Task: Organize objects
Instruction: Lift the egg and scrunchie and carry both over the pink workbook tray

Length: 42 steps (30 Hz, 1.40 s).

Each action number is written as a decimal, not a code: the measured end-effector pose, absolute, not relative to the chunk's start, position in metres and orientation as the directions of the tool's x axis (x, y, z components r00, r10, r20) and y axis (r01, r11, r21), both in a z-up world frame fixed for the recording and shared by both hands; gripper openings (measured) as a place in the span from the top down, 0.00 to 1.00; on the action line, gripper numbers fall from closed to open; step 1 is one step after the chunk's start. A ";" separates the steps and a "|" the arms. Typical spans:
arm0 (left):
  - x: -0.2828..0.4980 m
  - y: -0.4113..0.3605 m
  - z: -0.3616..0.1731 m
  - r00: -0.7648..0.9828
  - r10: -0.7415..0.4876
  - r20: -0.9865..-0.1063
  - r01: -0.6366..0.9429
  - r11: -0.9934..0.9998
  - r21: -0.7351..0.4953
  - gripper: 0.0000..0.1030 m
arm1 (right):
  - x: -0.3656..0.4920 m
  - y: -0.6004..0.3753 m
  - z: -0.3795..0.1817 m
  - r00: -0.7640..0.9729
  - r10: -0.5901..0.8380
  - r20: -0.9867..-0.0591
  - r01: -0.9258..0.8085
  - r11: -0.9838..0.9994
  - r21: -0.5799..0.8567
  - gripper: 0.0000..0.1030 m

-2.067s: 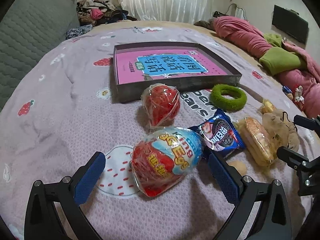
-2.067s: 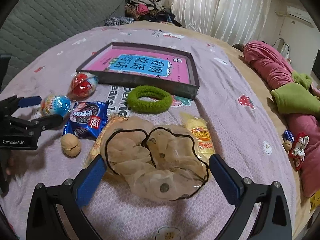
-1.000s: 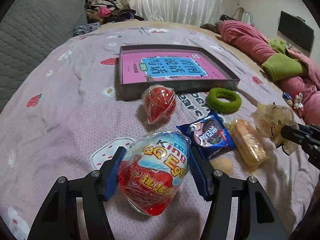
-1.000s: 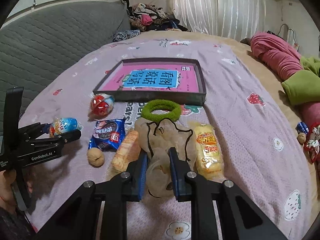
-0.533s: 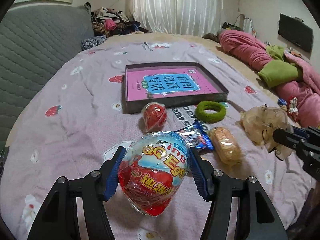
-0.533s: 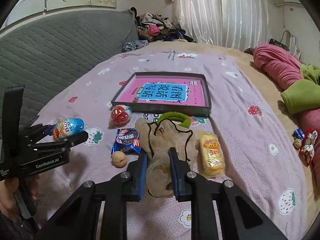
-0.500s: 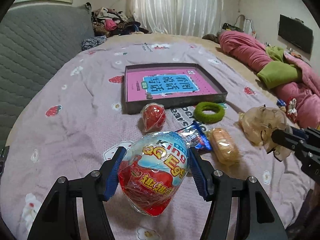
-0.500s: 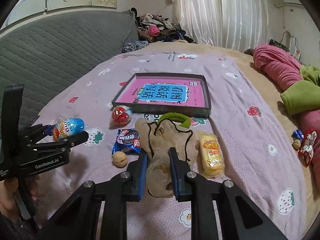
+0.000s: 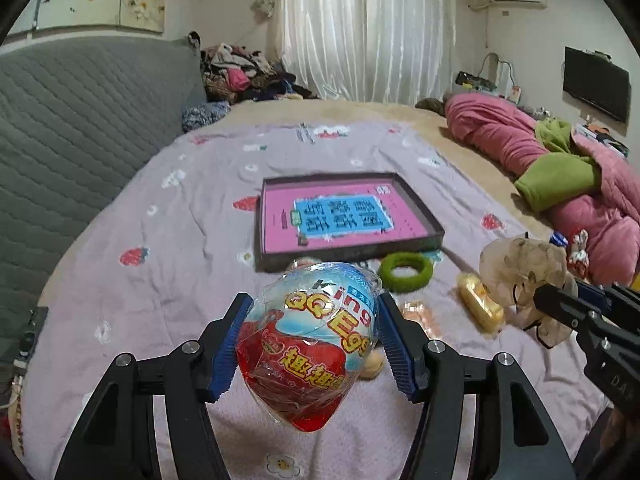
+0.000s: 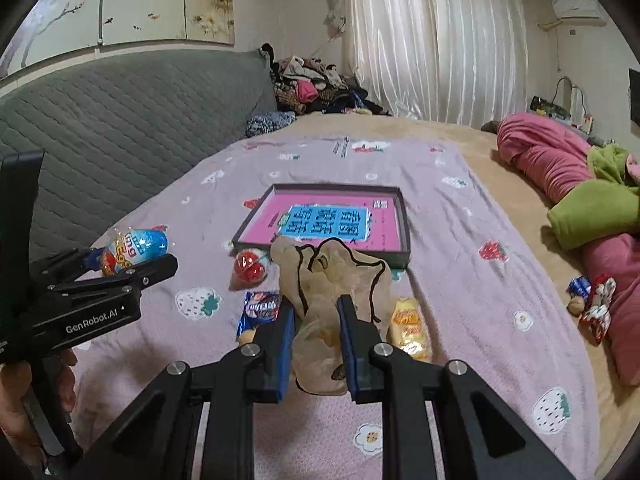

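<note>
My left gripper point(image 9: 314, 344) is shut on a wrapped toy egg point(image 9: 316, 340), red below and blue-white above, held up over the bed; the same egg point(image 10: 134, 249) shows at the left of the right wrist view. My right gripper point(image 10: 316, 340) is shut on a sheer beige hair scrunchie point(image 10: 328, 280) with a dark edge, which also hangs at the right in the left wrist view point(image 9: 520, 268). Ahead lies a shallow dark tray point(image 9: 434, 236) with a pink and blue book inside it point(image 10: 328, 220).
On the lilac bedspread lie a green fuzzy ring point(image 9: 406, 270), a smaller red egg point(image 10: 251, 268), a blue cookie pack point(image 10: 260, 308), two yellow snack packs point(image 10: 408, 326), point(image 9: 478, 308) and a walnut point(image 9: 370, 364). Pink and green bedding point(image 10: 592, 204) is piled right, a grey headboard point(image 10: 120, 120) left.
Both grippers have risen off the bed with their loads, the egg and the scrunchie. The things on the bedspread now look smaller and farther below.
</note>
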State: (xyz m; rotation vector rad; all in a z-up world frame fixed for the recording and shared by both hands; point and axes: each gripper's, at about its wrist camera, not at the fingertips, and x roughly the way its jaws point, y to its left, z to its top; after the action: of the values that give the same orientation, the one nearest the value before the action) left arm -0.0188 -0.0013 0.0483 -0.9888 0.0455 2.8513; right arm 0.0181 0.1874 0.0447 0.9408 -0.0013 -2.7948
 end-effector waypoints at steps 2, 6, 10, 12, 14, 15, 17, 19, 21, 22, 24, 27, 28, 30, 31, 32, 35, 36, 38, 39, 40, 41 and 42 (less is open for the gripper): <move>-0.019 0.000 0.057 -0.787 0.098 -0.609 -0.119 -0.993 -0.005 0.38 | 0.019 0.188 0.051 -0.785 -0.186 -0.591 0.186 -0.981 0.062 0.79; -0.024 0.001 0.069 -0.790 0.095 -0.605 -0.106 -0.994 -0.018 0.38 | 0.019 0.190 0.060 -0.796 -0.183 -0.576 0.190 -0.981 0.049 0.79; -0.030 0.003 0.082 -0.799 0.087 -0.595 -0.103 -0.995 -0.006 0.38 | 0.013 0.192 0.068 -0.801 -0.188 -0.568 0.195 -0.980 0.050 0.79; -0.035 0.002 0.089 -0.805 0.098 -0.584 -0.106 -0.994 -0.021 0.38 | 0.009 0.193 0.074 -0.802 -0.197 -0.563 0.202 -0.978 0.055 0.79; -0.040 0.001 0.095 -0.809 0.094 -0.580 -0.102 -0.995 -0.019 0.38 | 0.005 0.193 0.081 -0.809 -0.196 -0.554 0.206 -0.977 0.045 0.79; -0.043 0.000 0.098 -0.813 0.089 -0.576 -0.097 -0.995 -0.016 0.38 | 0.002 0.192 0.085 -0.814 -0.194 -0.548 0.208 -0.977 0.038 0.79; -0.050 0.001 0.104 -0.815 0.086 -0.572 -0.094 -0.995 -0.016 0.38 | -0.003 0.192 0.092 -0.822 -0.191 -0.537 0.207 -0.978 0.030 0.79; -0.058 0.001 0.110 -0.817 0.093 -0.569 -0.096 -0.995 -0.025 0.38 | -0.009 0.193 0.099 -0.825 -0.205 -0.527 0.216 -0.975 0.041 0.79; -0.066 0.001 0.114 -0.821 0.094 -0.564 -0.096 -0.995 -0.026 0.38 | -0.016 0.193 0.105 -0.826 -0.223 -0.518 0.228 -0.972 0.055 0.79; -0.072 0.002 0.115 -0.821 0.089 -0.564 -0.095 -0.995 -0.019 0.38 | -0.019 0.194 0.107 -0.829 -0.224 -0.513 0.228 -0.972 0.055 0.79; -0.082 0.002 0.118 -0.821 0.085 -0.564 -0.093 -0.996 -0.016 0.38 | -0.029 0.195 0.111 -0.835 -0.220 -0.505 0.227 -0.973 0.048 0.79; -0.096 0.002 0.120 -0.821 0.088 -0.564 -0.095 -0.995 -0.017 0.38 | -0.042 0.197 0.115 -0.839 -0.221 -0.498 0.227 -0.973 0.050 0.79; -0.101 0.002 0.120 -0.821 0.089 -0.564 -0.097 -0.995 -0.016 0.38 | -0.047 0.197 0.115 -0.841 -0.223 -0.493 0.229 -0.972 0.049 0.79; -0.111 0.001 0.119 -0.819 0.094 -0.566 -0.097 -0.995 -0.025 0.38 | -0.056 0.199 0.114 -0.840 -0.225 -0.494 0.230 -0.972 0.051 0.79; -0.117 0.001 0.118 -0.817 0.097 -0.569 -0.100 -0.995 -0.027 0.38 | -0.061 0.200 0.113 -0.840 -0.228 -0.492 0.232 -0.971 0.055 0.79; -0.122 0.001 0.117 -0.816 0.092 -0.571 -0.098 -0.995 -0.021 0.38 | -0.064 0.200 0.111 -0.840 -0.231 -0.492 0.233 -0.971 0.058 0.79; -0.136 0.001 0.115 -0.815 0.081 -0.573 -0.094 -0.996 -0.006 0.38 | -0.076 0.203 0.108 -0.841 -0.229 -0.489 0.231 -0.971 0.058 0.79; -0.140 0.001 0.115 -0.815 0.082 -0.573 -0.094 -0.996 -0.007 0.38 | -0.079 0.203 0.107 -0.842 -0.229 -0.489 0.230 -0.971 0.059 0.79; -0.150 0.000 0.115 -0.819 0.076 -0.569 -0.092 -0.996 -0.002 0.38 | -0.088 0.205 0.106 -0.843 -0.233 -0.484 0.230 -0.971 0.068 0.79; -0.154 0.000 0.115 -0.821 0.069 -0.567 -0.087 -0.996 0.004 0.38 | -0.092 0.206 0.106 -0.844 -0.234 -0.483 0.230 -0.971 0.069 0.79; -0.159 0.000 0.115 -0.820 0.069 -0.568 -0.087 -0.996 0.005 0.38 | -0.097 0.207 0.105 -0.845 -0.234 -0.481 0.229 -0.971 0.070 0.79; -0.166 0.001 0.114 -0.819 0.067 -0.570 -0.086 -0.996 0.007 0.38 | -0.103 0.208 0.104 -0.843 -0.236 -0.484 0.232 -0.970 0.071 0.79; -0.169 0.001 0.114 -0.820 0.064 -0.569 -0.084 -0.996 0.009 0.38 | -0.109 0.209 0.103 -0.842 -0.238 -0.484 0.232 -0.970 0.074 0.79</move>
State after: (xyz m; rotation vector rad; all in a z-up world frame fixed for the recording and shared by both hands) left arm -0.1688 0.0012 0.1139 -0.9129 0.0524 2.9244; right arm -0.1089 0.2087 0.1033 0.7384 -0.0183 -2.8002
